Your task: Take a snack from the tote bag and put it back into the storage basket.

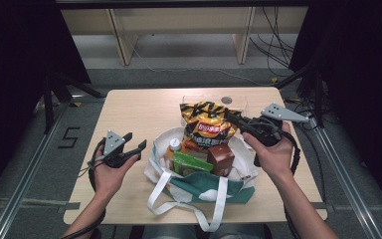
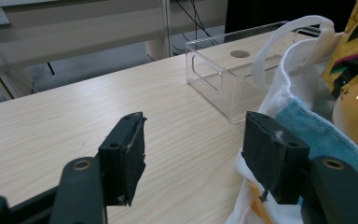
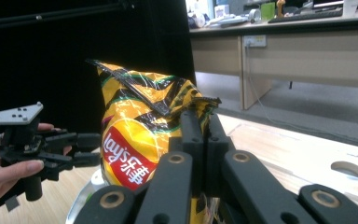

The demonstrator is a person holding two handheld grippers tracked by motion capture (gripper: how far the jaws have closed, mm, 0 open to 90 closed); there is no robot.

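A yellow and black chips bag (image 1: 206,124) (image 3: 135,135) stands upright with its lower end inside a white and teal tote bag (image 1: 155,167) (image 2: 284,84) at the table's middle. My right gripper (image 1: 235,118) (image 3: 204,119) is shut on the chips bag's top right corner. In the tote also sit an orange bottle (image 1: 173,149), a green box (image 1: 191,162) and a brown carton (image 1: 221,159). My left gripper (image 1: 135,141) (image 2: 196,144) hovers open just left of the tote with nothing between its jaws. It also appears as the far gripper (image 3: 98,149) in the right gripper view.
A clear plastic box (image 1: 214,99) (image 2: 219,79) lies on the wooden table (image 1: 129,109) behind the tote. The tote's white handles (image 1: 214,204) hang toward the front edge. Desks and cables stand beyond the table.
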